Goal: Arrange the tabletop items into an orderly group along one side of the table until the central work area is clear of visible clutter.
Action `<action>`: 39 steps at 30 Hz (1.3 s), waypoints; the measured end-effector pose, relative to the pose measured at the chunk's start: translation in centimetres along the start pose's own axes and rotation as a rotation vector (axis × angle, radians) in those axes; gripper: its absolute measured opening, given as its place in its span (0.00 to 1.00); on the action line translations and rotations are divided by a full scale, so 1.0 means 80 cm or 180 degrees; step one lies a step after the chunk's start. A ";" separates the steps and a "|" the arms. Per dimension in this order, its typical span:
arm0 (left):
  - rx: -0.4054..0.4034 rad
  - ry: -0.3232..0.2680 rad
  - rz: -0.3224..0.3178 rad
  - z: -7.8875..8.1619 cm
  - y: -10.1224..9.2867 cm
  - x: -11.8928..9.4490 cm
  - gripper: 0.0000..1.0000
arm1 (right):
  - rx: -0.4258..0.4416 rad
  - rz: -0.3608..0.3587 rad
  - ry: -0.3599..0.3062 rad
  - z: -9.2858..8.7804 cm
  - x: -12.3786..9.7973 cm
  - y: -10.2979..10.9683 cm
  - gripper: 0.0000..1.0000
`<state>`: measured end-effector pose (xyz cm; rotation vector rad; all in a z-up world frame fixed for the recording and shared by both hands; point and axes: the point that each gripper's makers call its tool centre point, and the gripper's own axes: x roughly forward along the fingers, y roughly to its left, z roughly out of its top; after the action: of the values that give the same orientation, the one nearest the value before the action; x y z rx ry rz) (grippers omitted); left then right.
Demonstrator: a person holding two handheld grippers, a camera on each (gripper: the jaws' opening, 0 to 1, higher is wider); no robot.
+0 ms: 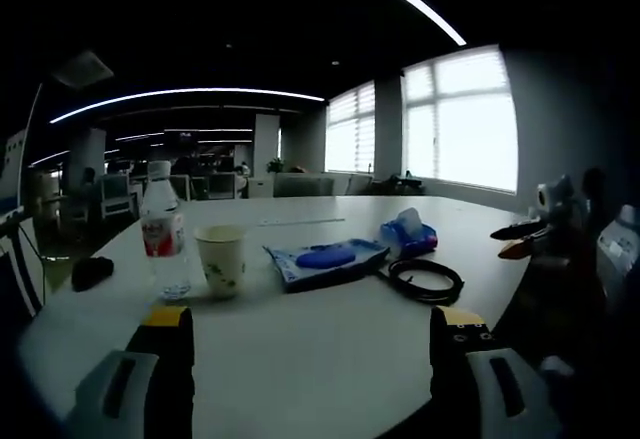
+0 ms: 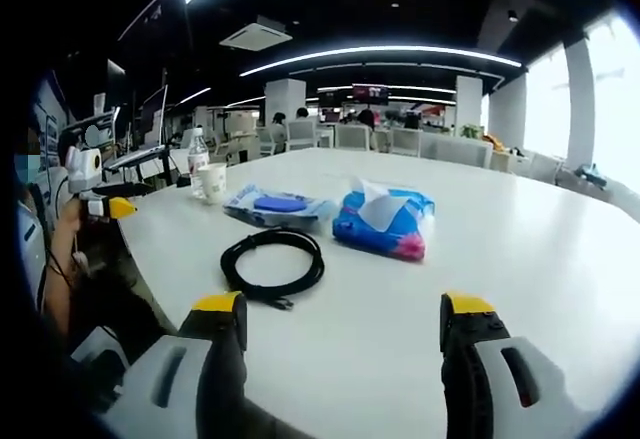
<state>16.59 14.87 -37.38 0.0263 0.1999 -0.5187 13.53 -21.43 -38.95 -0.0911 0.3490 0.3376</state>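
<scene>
- In the left gripper view, the left gripper (image 1: 310, 344) is held low over the near edge of the white table (image 1: 320, 359), its two yellow-tipped jaws spread wide apart with nothing between them.
- Beyond the left jaw, a clear water bottle (image 1: 163, 229) with a red label is seen standing upright, and a paper cup (image 1: 220, 260) stands just beside it on its right.
- A flat blue wipes pack (image 1: 327, 260) is laid to the right of the cup, near the middle of the table.
- Farther right, a blue tissue pack (image 1: 410, 234) with a white tissue sticking out is seen, and a coiled black cable (image 1: 426, 280) lies nearer than it, just beside the wipes pack.
- A small dark object (image 1: 92, 272) is seen at the left edge of the table; what it is cannot be told.
- At the far right of this view, the right gripper (image 1: 522, 238) is seen at the table's edge.
- In the right gripper view, the right gripper (image 2: 345, 334) is likewise held over the near table edge, jaws wide apart and gripping nothing.
- The coiled black cable (image 2: 273, 265) lies nearest, ahead of the left jaw, with the tissue pack (image 2: 384, 221) to its right and the wipes pack (image 2: 277, 207) beyond it.
- The paper cup (image 2: 212, 183) and water bottle (image 2: 198, 158) are seen farther off to the left, side by side.
- The left gripper (image 2: 108, 202) is seen at the left of this view, held by a person's hand (image 2: 66, 221).
- Desks and chairs fill the far room, and bright windows (image 1: 462, 119) are seen behind the table.
</scene>
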 end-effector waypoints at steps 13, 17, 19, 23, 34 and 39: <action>0.0010 -0.0023 -0.0031 0.004 -0.012 0.002 0.98 | 0.0043 0.0025 -0.0022 0.001 -0.003 -0.003 0.80; -0.0028 -0.0160 -0.0017 0.011 -0.024 -0.003 0.97 | 0.0122 0.0098 -0.0084 0.002 -0.009 0.000 0.79; -0.0038 -0.0256 -0.0062 0.018 -0.038 -0.010 0.94 | 0.0211 0.0210 -0.0175 0.008 -0.013 0.006 0.77; 0.0331 -0.0499 0.0012 0.036 -0.072 -0.031 0.87 | 0.0036 0.0364 -0.0571 0.031 -0.036 0.022 0.61; 0.0640 -0.1966 -0.0049 0.080 -0.189 -0.106 1.00 | 0.0046 0.0461 -0.2060 0.077 -0.125 0.047 0.10; 0.0256 -0.1573 0.0220 0.050 -0.170 -0.090 1.00 | 0.0285 0.0293 -0.1498 0.040 -0.109 0.016 0.05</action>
<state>4.48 6.28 -31.69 -0.0171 -0.3040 -0.4496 6.41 -22.42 -32.94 0.0928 -0.0984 0.4217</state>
